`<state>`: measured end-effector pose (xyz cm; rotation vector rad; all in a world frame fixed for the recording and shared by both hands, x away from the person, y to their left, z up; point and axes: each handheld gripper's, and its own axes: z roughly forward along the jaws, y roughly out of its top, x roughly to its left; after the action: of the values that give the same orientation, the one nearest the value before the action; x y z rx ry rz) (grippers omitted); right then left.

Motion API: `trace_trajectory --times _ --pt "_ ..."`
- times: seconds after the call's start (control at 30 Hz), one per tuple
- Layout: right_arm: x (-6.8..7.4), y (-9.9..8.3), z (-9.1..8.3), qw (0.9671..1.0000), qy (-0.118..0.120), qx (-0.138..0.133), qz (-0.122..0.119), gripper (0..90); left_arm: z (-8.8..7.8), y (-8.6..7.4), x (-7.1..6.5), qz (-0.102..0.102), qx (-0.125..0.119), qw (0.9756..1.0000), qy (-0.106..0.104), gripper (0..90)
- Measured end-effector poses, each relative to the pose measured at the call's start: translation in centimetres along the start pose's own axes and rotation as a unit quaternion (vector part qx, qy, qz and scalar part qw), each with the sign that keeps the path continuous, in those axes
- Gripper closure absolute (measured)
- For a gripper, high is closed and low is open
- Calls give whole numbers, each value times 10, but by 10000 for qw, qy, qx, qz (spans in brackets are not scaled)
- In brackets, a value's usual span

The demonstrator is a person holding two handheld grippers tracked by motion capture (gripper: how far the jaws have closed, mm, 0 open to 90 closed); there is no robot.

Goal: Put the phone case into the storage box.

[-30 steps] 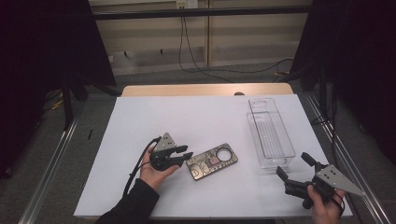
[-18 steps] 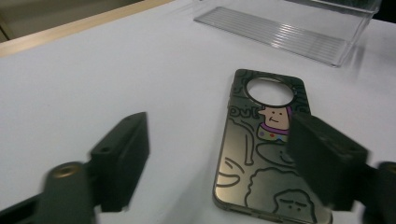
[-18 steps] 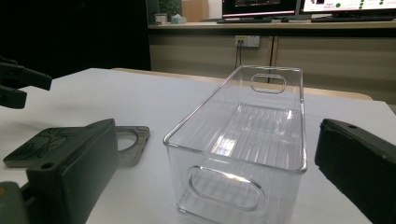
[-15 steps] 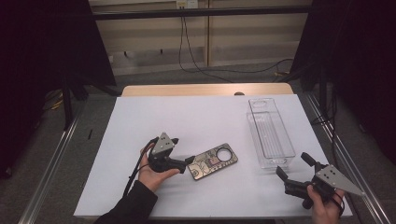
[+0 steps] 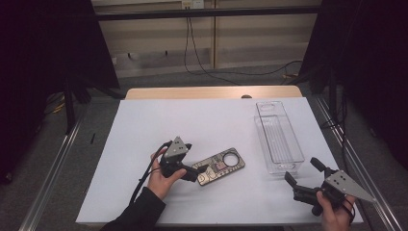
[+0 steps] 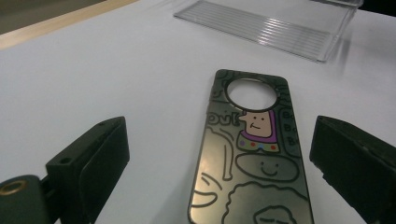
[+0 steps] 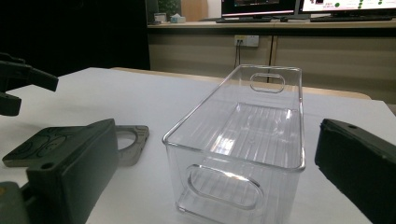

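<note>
A flat metallic door-hanger tag (image 5: pixel 219 169) with cartoon drawings and a round hole lies on the white table top. My left gripper (image 5: pixel 198 172) is at its near end. In the left gripper view the tag (image 6: pixel 252 154) lies flat between the wide-apart jaws of the left gripper (image 6: pixel 219 135), which have just been opening; neither pad touches it. My right gripper (image 5: pixel 303 172) rests open near the front right corner, holding nothing. In the right gripper view its jaws (image 7: pixel 215 140) frame a clear plastic bin (image 7: pixel 243 135), with the tag (image 7: pixel 133 140) to the left.
The clear bin (image 5: pixel 279 137) stands empty along the table's right side, its near end just beyond the right gripper. The white sheet (image 5: pixel 159 120) covers a wooden table. Metal rails run along both sides.
The left gripper's jaws have spread apart around the tag's near end, and the tag now lies released on the table. The right gripper has not moved.
</note>
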<state>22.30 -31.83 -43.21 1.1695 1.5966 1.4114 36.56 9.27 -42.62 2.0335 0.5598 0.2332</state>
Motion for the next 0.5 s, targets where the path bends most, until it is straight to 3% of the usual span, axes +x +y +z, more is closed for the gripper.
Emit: trace_trajectory --times 0.07,0.37,0.5 --pt "0 0 0 10000 -2 14 -5 0 4 2 0 -92 1 9999 -100 62" --pt "0 0 0 10000 -19 10 14 0 24 15 1 -104 610 9972 -429 58" --pt "0 0 0 10000 -10 24 17 0 32 20 0 -18 929 9949 -386 60"
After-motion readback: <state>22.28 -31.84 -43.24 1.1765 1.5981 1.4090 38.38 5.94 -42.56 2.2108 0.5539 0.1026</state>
